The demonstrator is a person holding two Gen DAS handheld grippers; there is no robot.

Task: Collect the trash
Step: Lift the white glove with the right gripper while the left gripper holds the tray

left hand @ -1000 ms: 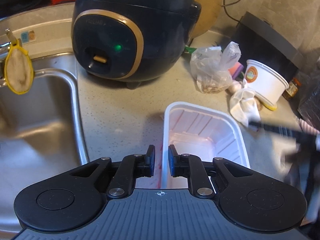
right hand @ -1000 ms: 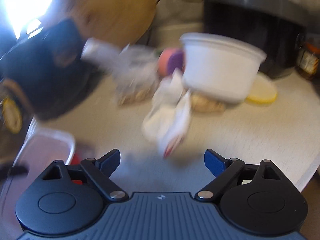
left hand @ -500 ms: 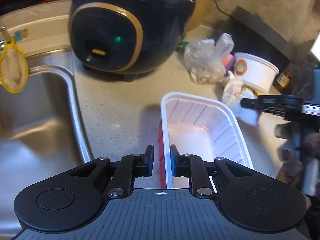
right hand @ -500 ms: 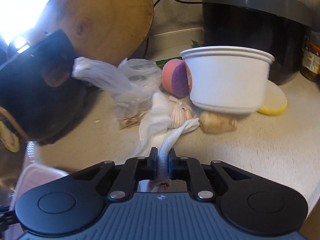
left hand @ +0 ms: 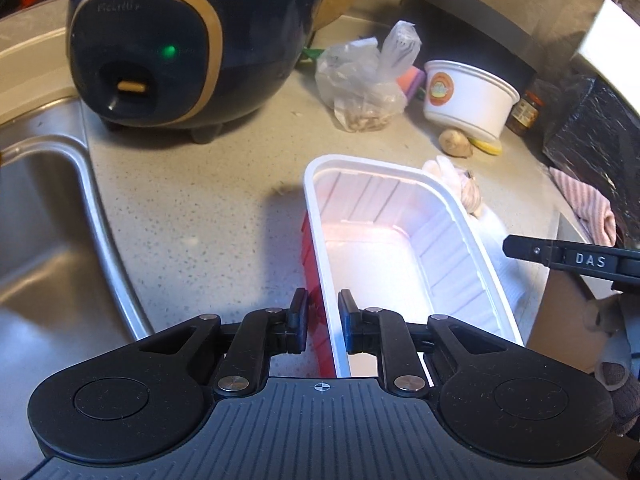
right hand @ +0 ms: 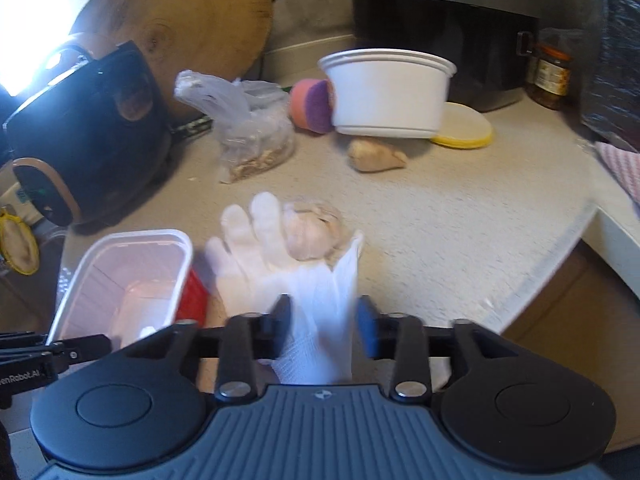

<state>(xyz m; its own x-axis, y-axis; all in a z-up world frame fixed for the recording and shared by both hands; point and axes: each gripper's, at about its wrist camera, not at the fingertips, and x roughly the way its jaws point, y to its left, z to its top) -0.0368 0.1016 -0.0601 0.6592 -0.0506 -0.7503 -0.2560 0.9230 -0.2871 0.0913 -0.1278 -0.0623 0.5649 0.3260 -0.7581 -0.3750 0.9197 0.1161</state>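
My left gripper point(left hand: 323, 322) is shut on the near left wall of a white plastic tray with a red outside point(left hand: 472, 220), which sits on the counter; the tray also shows in the right wrist view point(right hand: 132, 240). My right gripper point(right hand: 322, 326) has its jaws partly apart around the cuff of a white disposable glove point(right hand: 288, 276). The glove drapes forward toward a garlic bulb point(right hand: 312, 228). The right gripper's finger point(left hand: 568, 256) shows at the right edge of the left wrist view. A clear plastic bag with scraps point(left hand: 364, 84) lies behind the tray.
A dark rice cooker point(left hand: 180, 40) stands at the back left beside the steel sink point(left hand: 48, 240). A white paper bowl point(right hand: 388, 92), yellow lid point(right hand: 464, 126), ginger piece point(right hand: 376, 154), sponge point(right hand: 310, 106), jar point(right hand: 554, 74) and black appliance point(right hand: 440, 20) crowd the back. A striped cloth point(left hand: 584, 208) lies right.
My right gripper has pulled the glove back from the bowl toward the tray, and its jaws have spread from tightly pinched to partly apart. My left gripper still holds the tray.
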